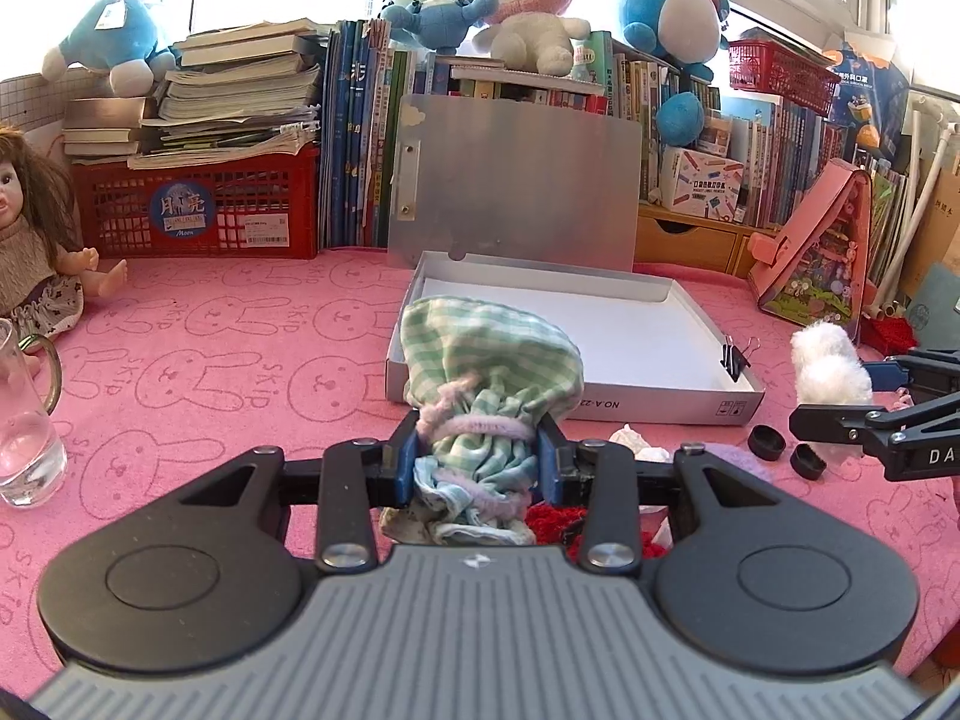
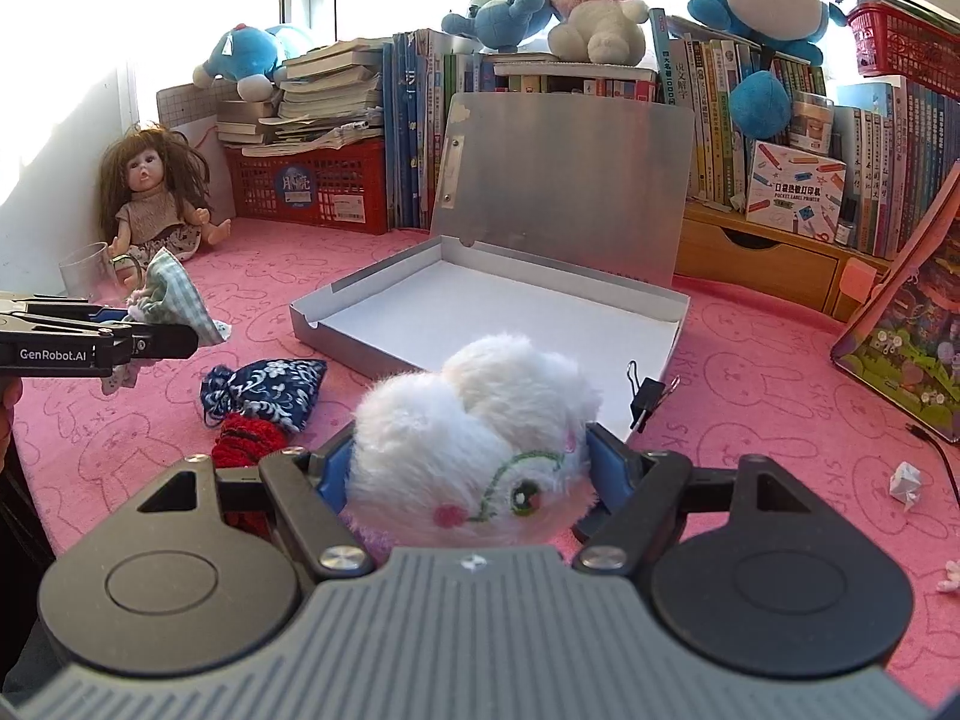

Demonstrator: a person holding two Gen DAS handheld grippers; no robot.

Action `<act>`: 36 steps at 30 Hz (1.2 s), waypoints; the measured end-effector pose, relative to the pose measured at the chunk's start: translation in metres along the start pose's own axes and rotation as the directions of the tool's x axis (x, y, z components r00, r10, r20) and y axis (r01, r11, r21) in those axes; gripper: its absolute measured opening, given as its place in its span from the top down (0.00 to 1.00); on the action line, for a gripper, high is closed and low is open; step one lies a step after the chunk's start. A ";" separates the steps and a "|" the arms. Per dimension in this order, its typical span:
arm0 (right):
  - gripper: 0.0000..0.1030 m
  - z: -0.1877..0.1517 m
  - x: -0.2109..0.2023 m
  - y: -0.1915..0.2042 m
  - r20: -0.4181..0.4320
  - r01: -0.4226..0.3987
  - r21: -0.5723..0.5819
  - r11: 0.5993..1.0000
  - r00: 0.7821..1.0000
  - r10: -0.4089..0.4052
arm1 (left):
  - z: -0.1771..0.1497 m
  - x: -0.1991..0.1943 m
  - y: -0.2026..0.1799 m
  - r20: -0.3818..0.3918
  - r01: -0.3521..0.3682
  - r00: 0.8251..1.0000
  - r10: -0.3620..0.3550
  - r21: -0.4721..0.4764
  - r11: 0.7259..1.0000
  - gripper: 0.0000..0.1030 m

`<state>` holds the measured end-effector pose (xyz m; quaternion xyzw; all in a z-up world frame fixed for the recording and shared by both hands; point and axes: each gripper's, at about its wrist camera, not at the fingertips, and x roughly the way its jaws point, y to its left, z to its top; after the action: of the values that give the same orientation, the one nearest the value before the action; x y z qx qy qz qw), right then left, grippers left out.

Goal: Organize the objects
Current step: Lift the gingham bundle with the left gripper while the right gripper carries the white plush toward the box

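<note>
My left gripper [image 1: 478,459] is shut on a green checked drawstring pouch [image 1: 492,360], held above the pink mat just in front of the open silver box [image 1: 690,408]. From the right wrist view that gripper [image 2: 150,336] and the pouch [image 2: 177,294] show at the left. My right gripper [image 2: 468,468] is shut on a white fluffy plush toy [image 2: 474,438], held near the box's [image 2: 324,324] front corner. In the left wrist view the plush [image 1: 831,366] and right gripper [image 1: 840,414] show at the right. The box's inside is bare and its lid stands up.
A blue floral pouch [image 2: 270,387] and a red knitted thing [image 2: 249,441] lie on the mat. A binder clip [image 2: 648,399] sits by the box. Two black caps [image 1: 786,450], a glass mug [image 1: 27,420], a doll [image 2: 153,192], a pink case [image 1: 822,252] and crumpled paper [image 2: 909,480] surround it.
</note>
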<state>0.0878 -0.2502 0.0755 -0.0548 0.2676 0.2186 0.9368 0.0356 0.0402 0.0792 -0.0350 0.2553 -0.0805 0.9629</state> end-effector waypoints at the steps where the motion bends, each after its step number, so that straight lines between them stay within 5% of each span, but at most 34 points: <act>1: 0.26 0.001 0.001 -0.001 -0.003 0.004 0.005 1.000 1.000 -0.004 | 0.002 0.000 0.000 0.003 0.001 1.000 -0.001 0.000 1.000 0.58; 20: 0.25 0.023 0.017 -0.024 -0.018 0.055 0.091 0.994 0.998 -0.053 | 0.040 0.049 -0.010 -0.031 0.009 0.999 -0.008 0.021 1.000 0.58; 36: 0.25 0.050 0.064 -0.050 -0.058 0.094 0.178 0.979 0.995 -0.085 | 0.069 0.130 -0.015 -0.054 -0.033 0.998 0.036 0.048 0.998 0.58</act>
<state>0.1823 -0.2599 0.0839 0.0130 0.3068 0.1496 0.9398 0.1792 0.0047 0.0773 -0.0056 0.2804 -0.0708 0.9573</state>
